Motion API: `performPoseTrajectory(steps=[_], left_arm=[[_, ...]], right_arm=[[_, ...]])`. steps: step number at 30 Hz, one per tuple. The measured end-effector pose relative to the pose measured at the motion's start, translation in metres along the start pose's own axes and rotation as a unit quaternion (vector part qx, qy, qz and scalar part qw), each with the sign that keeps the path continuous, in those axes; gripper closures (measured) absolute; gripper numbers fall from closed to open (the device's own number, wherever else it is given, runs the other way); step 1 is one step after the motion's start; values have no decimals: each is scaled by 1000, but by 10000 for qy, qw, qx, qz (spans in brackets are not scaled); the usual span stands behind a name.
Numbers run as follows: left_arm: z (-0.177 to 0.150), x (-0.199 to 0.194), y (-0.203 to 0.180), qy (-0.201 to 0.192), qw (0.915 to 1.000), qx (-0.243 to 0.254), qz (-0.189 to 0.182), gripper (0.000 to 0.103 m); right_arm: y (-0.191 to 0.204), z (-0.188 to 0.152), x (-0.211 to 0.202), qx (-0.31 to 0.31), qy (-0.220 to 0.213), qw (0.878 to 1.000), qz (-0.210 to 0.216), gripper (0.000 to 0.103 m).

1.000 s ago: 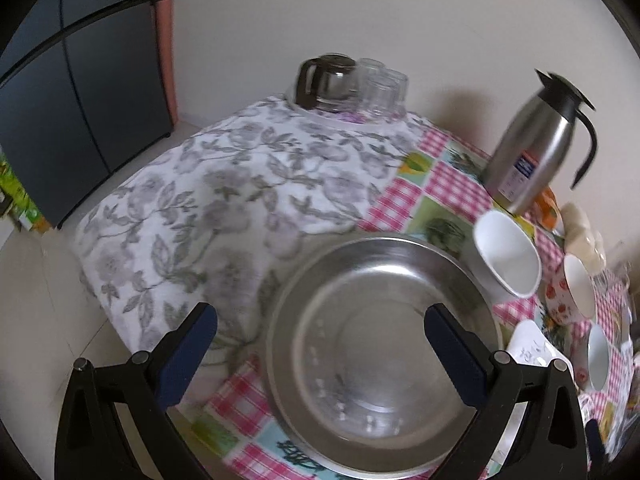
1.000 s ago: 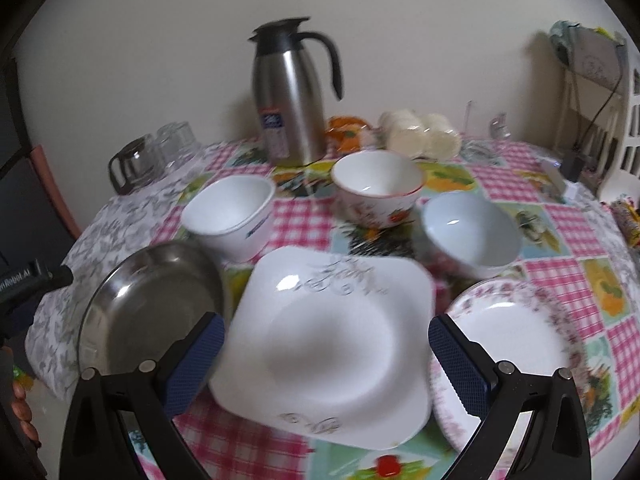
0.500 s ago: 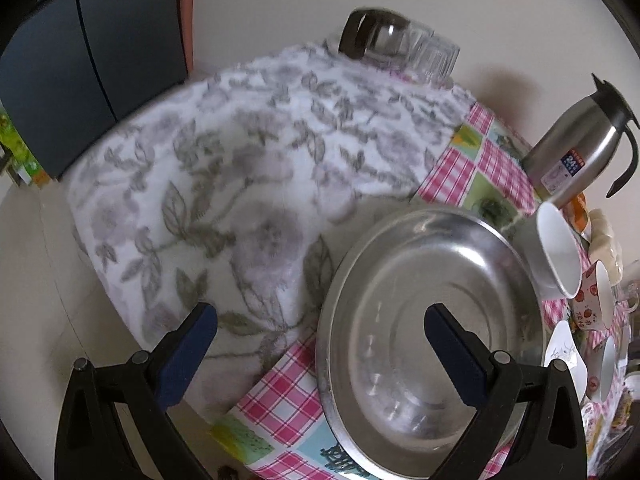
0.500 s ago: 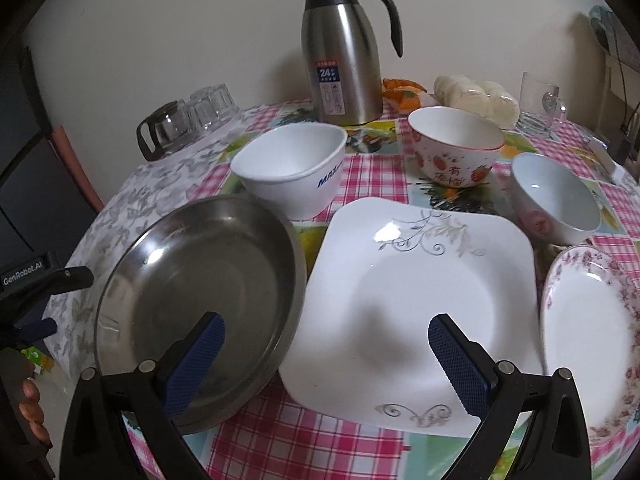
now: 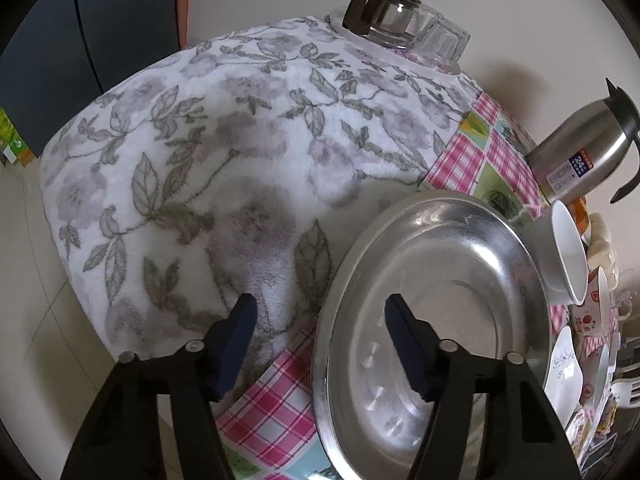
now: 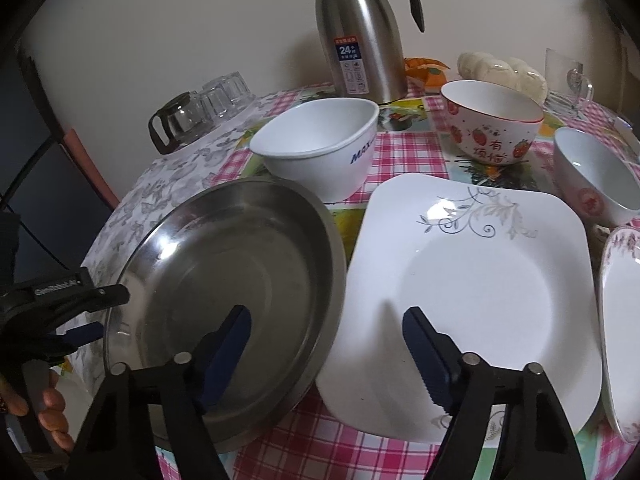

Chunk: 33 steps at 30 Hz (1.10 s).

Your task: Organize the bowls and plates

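Stage: While both grippers straddle opposite rims of the steel plate (image 6: 224, 280), no grasp is yet seen; the stacking of plates and bowls appears barely begun.
Left gripper (image 5: 320, 340): the jaws are held apart, one finger outside the rim over the floral cloth (image 5: 224, 152), the other above the plate's well; nothing is clamped.
Right gripper (image 6: 326, 356): the jaws are likewise spread, astride the rim where the steel plate meets the square white plate (image 6: 472, 292); contact cannot be told.
Steel plate: it lies at the table's near left corner, its far rim just beside the white bowl (image 6: 320, 148).
Risk, near: the polished rim could slip from a shallow pinch, and the plate could be tipped off the table edge if one side is lifted first.
Risk, middle: the square plate might be caught or dragged by the right finger closing over it.
Risk, far: the white bowl, strawberry bowl (image 6: 494, 128) and thermos jug (image 6: 360, 36) could be knocked if the plate is swung wide.
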<state>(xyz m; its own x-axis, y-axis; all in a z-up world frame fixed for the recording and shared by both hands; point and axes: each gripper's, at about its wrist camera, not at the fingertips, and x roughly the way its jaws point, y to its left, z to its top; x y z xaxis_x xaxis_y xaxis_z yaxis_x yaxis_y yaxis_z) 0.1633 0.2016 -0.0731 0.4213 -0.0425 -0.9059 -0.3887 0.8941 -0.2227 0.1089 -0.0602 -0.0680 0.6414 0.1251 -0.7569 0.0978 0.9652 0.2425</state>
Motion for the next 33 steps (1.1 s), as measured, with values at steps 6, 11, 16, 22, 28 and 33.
performPoseTrajectory(steps=[6,11,16,22,28,33], left_arm=[[0,8,3,12,9996,-143,-237,62],[-2,11,7,36,9988,-301,-386,81],[-4,6,15,47,9987,-453,-213,83],[-4,4,27,76,9973,-704,-197,84],[-4,6,27,73,9972,-719,-185,83],[-5,5,28,62,9971,-739,-169,83]], right_arm=[[2,0,2,-77,51,10000,-33,54],[0,1,0,-69,7,10000,-30,65],[0,2,-1,-88,-5,10000,8,67],[6,3,-3,-180,-32,9998,22,67],[11,2,-3,-306,-70,9995,-4,67],[13,2,-4,-368,-85,9993,-3,67]])
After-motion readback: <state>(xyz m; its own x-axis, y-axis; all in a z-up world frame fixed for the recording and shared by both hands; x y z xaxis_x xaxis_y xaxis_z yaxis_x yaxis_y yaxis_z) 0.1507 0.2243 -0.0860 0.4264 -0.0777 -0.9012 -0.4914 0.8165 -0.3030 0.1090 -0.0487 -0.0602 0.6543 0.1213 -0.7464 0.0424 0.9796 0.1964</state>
